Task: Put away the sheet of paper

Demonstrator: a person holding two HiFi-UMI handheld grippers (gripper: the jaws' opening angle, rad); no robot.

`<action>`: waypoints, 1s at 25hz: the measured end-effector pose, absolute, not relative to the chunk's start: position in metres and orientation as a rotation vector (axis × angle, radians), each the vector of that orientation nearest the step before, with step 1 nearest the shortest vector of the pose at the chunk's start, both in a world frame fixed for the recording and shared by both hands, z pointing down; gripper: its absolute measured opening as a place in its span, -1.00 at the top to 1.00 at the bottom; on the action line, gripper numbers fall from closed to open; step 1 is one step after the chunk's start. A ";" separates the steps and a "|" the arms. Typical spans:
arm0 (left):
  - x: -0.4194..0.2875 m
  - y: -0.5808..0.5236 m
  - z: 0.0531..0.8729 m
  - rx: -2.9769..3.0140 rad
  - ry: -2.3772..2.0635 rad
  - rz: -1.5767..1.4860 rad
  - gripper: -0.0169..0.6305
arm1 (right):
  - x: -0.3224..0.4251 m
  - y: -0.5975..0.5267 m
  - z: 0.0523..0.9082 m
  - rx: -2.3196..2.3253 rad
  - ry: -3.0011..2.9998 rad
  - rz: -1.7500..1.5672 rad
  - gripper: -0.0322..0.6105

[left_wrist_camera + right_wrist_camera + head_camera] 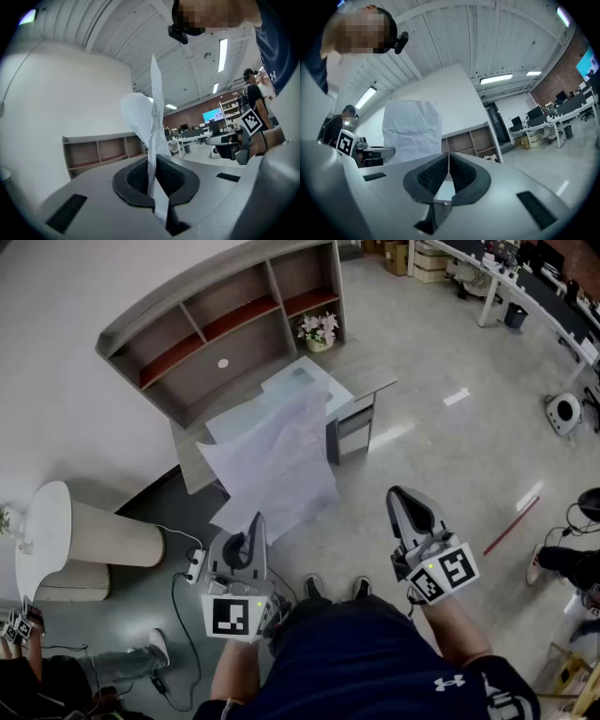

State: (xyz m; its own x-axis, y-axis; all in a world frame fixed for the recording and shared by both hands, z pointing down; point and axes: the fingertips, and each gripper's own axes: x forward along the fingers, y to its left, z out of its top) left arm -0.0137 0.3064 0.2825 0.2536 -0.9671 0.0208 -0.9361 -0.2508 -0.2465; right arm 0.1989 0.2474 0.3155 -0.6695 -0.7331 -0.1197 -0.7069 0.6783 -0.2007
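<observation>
A crumpled white sheet of paper [274, 463] hangs in the air in front of the desk [370, 381], and my left gripper [254, 524] is shut on its lower edge. In the left gripper view the paper [153, 112] rises edge-on from between the black pads, with the left gripper [152, 162] clamped on it. My right gripper [400, 497] is held to the right of the sheet, apart from it. In the right gripper view the right gripper [448, 154] is shut with nothing between its pads, and the paper [412, 125] shows to its left.
A curved grey shelf unit [220, 320] stands on the desk's back, with a small flower pot [319, 331] at its right end. A drawer unit [353, 425] sits under the desk. A white round stand [47, 531] is at the left, a power strip [195, 566] and a red stick [511, 526] lie on the floor.
</observation>
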 end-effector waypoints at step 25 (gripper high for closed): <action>-0.113 0.298 0.286 -2.389 1.745 -0.234 0.89 | 0.127 0.255 0.309 -1.302 2.605 -0.220 0.84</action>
State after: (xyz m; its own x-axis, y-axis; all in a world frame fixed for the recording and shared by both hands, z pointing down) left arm -0.1134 0.2978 0.2859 0.3013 -0.9532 0.0246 -0.9259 -0.2986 -0.2312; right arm 0.1274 0.2550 0.3086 -0.5831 -0.8020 -0.1294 -0.7689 0.5963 -0.2306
